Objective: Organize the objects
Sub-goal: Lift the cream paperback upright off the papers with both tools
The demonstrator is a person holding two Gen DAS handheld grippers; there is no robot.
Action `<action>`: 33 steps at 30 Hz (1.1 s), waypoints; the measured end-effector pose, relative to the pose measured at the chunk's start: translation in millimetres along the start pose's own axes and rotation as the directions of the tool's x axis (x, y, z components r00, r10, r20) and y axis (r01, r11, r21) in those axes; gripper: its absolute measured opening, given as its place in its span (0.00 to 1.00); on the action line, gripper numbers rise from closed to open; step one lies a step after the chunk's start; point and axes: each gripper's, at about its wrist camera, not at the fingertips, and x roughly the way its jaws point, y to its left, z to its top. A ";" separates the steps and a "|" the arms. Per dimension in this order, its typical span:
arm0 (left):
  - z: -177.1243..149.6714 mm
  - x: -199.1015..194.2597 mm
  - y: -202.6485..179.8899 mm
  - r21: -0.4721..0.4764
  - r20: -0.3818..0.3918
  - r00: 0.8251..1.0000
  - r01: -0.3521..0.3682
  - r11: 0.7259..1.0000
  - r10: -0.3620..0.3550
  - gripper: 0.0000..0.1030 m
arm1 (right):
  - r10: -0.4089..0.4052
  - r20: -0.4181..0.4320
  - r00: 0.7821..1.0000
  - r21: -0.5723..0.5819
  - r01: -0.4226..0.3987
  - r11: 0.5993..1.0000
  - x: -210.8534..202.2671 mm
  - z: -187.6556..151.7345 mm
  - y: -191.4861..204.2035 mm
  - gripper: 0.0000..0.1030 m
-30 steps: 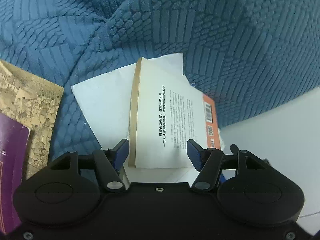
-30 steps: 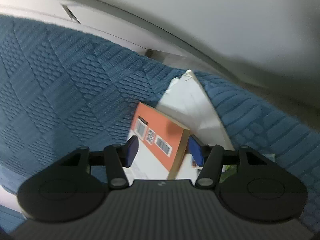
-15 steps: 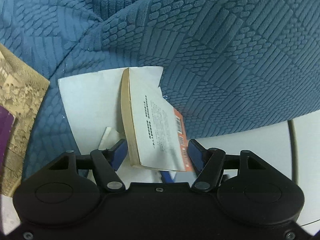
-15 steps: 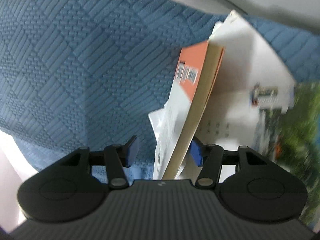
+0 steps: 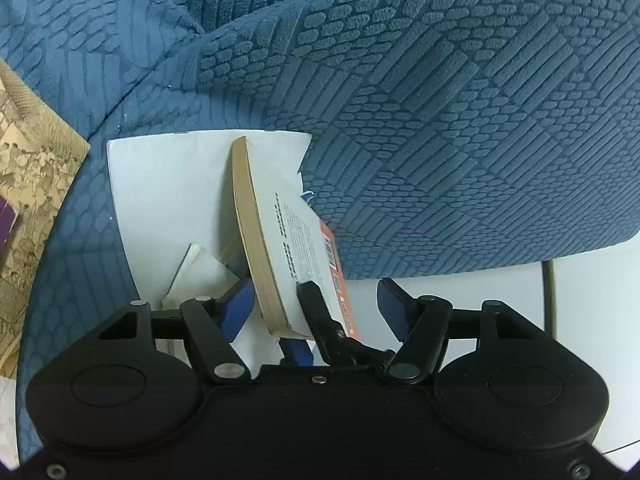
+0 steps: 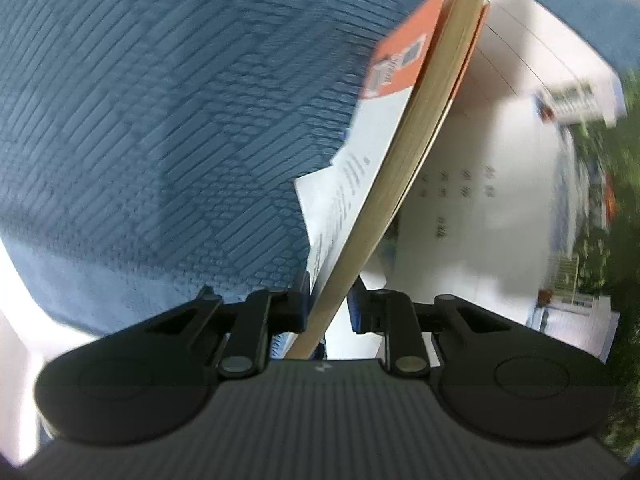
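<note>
A paperback book (image 5: 296, 248) with an orange cover and a white printed flap stands tilted on its long edge over a large white book (image 5: 168, 184). My left gripper (image 5: 316, 286) is open around its near end; the left pad sits close beside the page edge and the right pad stands apart. In the right wrist view the paperback book (image 6: 404, 152) runs up and away from my right gripper (image 6: 330, 292), whose jaws are closing, both pads against its covers. One of the right gripper's black fingers (image 5: 320, 320) shows lying on the white flap.
Blue textured upholstery (image 5: 440, 120) fills the background. A sepia picture book (image 5: 36, 168) and a purple one (image 5: 6, 220) lie at the left. A small white booklet (image 5: 200, 272) rests on the large white book (image 6: 480, 160), which has a green photo. Pale floor (image 5: 600, 320) lies right.
The paperback has gone from lying flat to standing tilted on its edge. My right gripper's jaws have narrowed onto it, and its finger has come into the left wrist view.
</note>
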 end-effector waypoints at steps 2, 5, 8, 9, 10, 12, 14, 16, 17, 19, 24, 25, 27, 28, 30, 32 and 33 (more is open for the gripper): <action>-0.3 -5.0 2.3 -0.016 -0.006 1.000 0.003 1.000 -0.003 0.63 | 0.009 -0.013 1.000 0.010 -0.009 1.000 -4.5 -2.7 3.3 0.22; -1.8 -13.7 7.6 -0.045 -0.004 1.000 0.014 0.999 -0.014 0.64 | -0.010 -0.046 0.999 -0.005 0.010 1.000 -8.4 -6.5 10.2 0.22; -2.4 -19.8 13.5 -0.087 -0.014 0.999 0.035 0.996 -0.036 0.64 | -0.010 -0.069 0.998 -0.005 0.010 1.000 -17.3 -13.1 17.4 0.22; -2.1 -21.5 16.9 -0.100 -0.012 0.999 0.033 0.994 -0.035 0.64 | -0.014 -0.073 0.997 -0.009 0.013 1.000 -26.8 -19.3 23.4 0.22; -2.4 -25.2 19.1 -0.109 -0.008 0.999 0.030 0.994 -0.032 0.65 | -0.023 -0.075 0.997 -0.013 0.022 1.000 -30.4 -23.8 26.9 0.22; -2.1 -31.6 21.9 -0.106 -0.005 1.000 0.024 0.994 -0.024 0.65 | -0.033 -0.082 0.996 -0.038 0.030 0.999 -39.4 -34.0 34.8 0.22; -2.3 -39.1 26.4 -0.118 -0.001 1.000 0.031 0.993 -0.031 0.65 | -0.043 -0.096 0.994 -0.067 0.037 0.997 -47.4 -42.6 43.7 0.22; -1.9 -47.3 32.6 -0.138 0.006 0.999 0.046 0.989 -0.046 0.65 | -0.041 -0.113 0.993 -0.072 0.033 0.997 -57.1 -50.5 46.1 0.22; -1.7 -50.9 36.8 -0.155 0.011 0.999 0.048 0.987 -0.047 0.65 | -0.047 -0.120 0.992 -0.079 0.037 0.996 -63.6 -54.9 46.6 0.22; -1.6 -57.4 45.3 -0.189 0.019 0.998 0.055 0.980 -0.053 0.64 | -0.061 -0.127 0.990 -0.089 0.050 0.995 -68.3 -60.4 53.2 0.22; -7.0 -74.4 65.8 -0.249 0.018 0.994 0.108 0.963 -0.106 0.56 | -0.055 -0.140 0.989 -0.110 0.040 0.993 -91.2 -74.7 65.4 0.22; -8.5 -75.9 69.4 -0.250 0.008 0.993 0.114 0.961 -0.116 0.53 | -0.055 -0.139 0.989 -0.111 0.039 0.993 -96.6 -77.9 66.1 0.22; -11.8 -77.8 76.9 -0.266 -0.006 0.992 0.122 0.956 -0.128 0.39 | -0.056 -0.136 0.989 -0.120 0.040 0.992 -103.6 -84.6 68.3 0.22; -14.2 -80.0 80.1 -0.271 -0.016 0.990 0.130 0.954 -0.140 0.36 | -0.062 -0.135 0.989 -0.129 0.044 0.991 -107.8 -88.7 68.5 0.22; -19.0 -84.2 82.5 -0.263 -0.034 0.991 0.114 0.958 -0.128 0.29 | -0.074 -0.135 0.988 -0.133 0.056 0.989 -110.1 -95.1 68.6 0.22; -23.4 -88.5 81.5 -0.234 -0.064 0.993 0.086 0.968 -0.103 0.24 | -0.084 -0.134 0.987 -0.134 0.066 0.989 -116.1 -100.6 67.4 0.22; -25.8 -90.8 81.6 -0.228 -0.077 0.992 0.082 0.970 -0.102 0.24 | -0.091 -0.133 0.987 -0.137 0.072 0.988 -118.3 -102.6 67.1 0.22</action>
